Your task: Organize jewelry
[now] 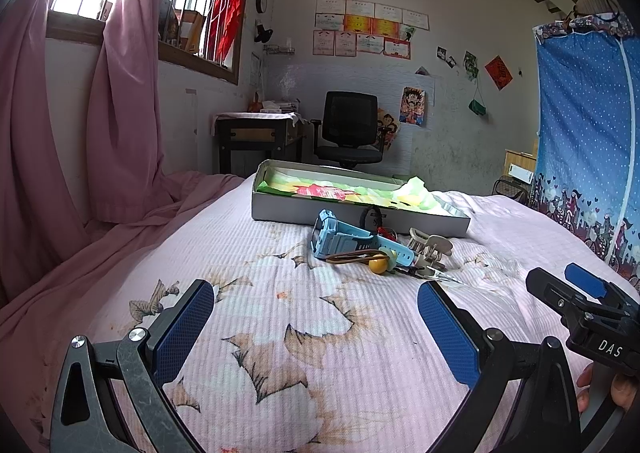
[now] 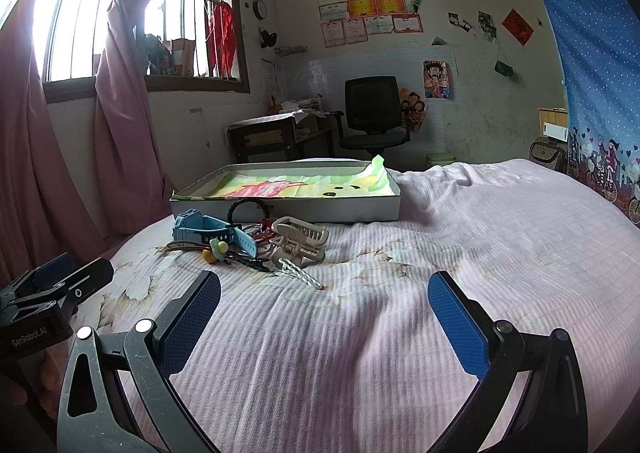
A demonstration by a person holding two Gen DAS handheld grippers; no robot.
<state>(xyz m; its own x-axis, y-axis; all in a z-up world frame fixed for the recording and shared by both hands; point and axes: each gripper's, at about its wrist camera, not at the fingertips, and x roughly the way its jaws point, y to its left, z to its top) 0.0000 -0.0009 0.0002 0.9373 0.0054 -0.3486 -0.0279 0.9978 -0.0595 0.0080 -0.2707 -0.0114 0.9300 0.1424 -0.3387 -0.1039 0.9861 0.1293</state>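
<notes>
A small heap of accessories lies on the pink bedspread in front of a shallow grey box (image 1: 352,213) (image 2: 288,209) lined with bright patterned paper. The heap holds a light blue watch (image 1: 340,239) (image 2: 204,231), a beige claw hair clip (image 1: 430,247) (image 2: 298,241), a yellow bead on a brown cord (image 1: 378,265) (image 2: 208,255), a black ring-shaped band (image 1: 370,215) (image 2: 248,207) and a white twisted cord (image 2: 302,273). My left gripper (image 1: 316,313) hovers open short of the heap. My right gripper (image 2: 324,309) is open too, just right of the heap, with nothing between its fingers.
The bed (image 1: 280,333) fills the foreground. Pink curtains (image 1: 60,133) hang at the left by a barred window. A desk (image 1: 256,133) and a black office chair (image 1: 350,129) stand beyond the bed. A blue dotted fabric wardrobe (image 1: 588,133) stands at the right.
</notes>
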